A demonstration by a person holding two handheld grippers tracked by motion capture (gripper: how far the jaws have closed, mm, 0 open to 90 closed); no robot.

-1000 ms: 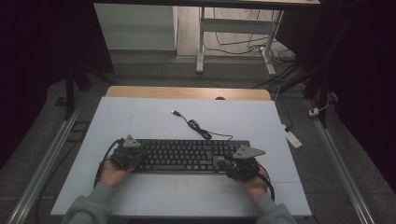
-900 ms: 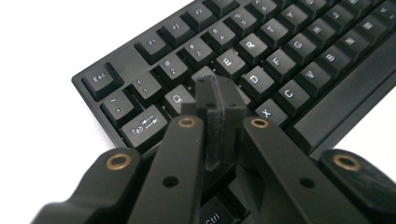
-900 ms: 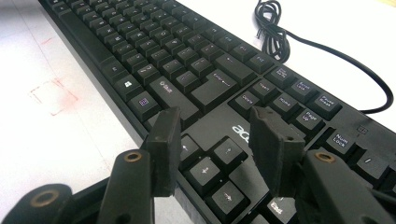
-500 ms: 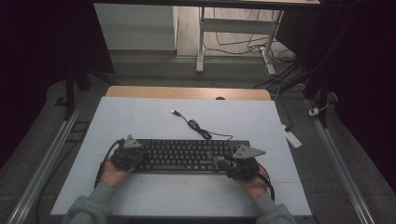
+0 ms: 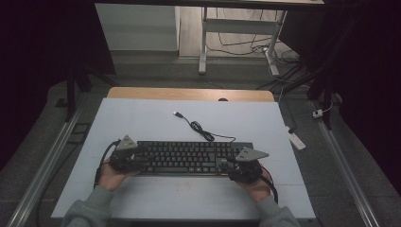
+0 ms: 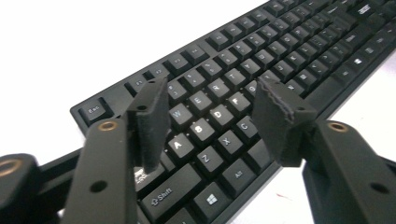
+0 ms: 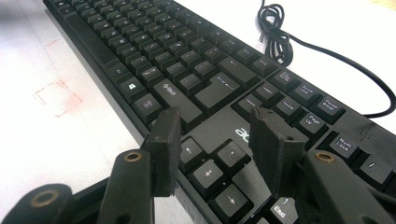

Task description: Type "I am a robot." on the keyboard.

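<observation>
A white mat (image 5: 156, 123) is spread over a wooden table (image 5: 189, 93), whose bare far edge is seen beyond it. The room around is dark, with a grey floor, metal rails (image 5: 52, 156) along both sides, table legs (image 5: 203, 42) and loose wires (image 5: 236, 47) at the back, and a white power strip (image 5: 297, 139) on the floor to the right.

A black keyboard (image 5: 189, 158) lies flat on the near half of the mat. Its long axis runs left to right across the table, with the key rows read from the person's side and the number pad at the right end. Its cable (image 5: 201, 130) is coiled behind it, and the plug points toward the far left.

The left gripper (image 6: 210, 114) is held over the keyboard's left end, above the letter keys; its jaws have just been opening and stand apart, nothing clamped. The right gripper (image 7: 212, 140) is held over the arrow keys at the right end, jaws spread, nothing gripped.
</observation>
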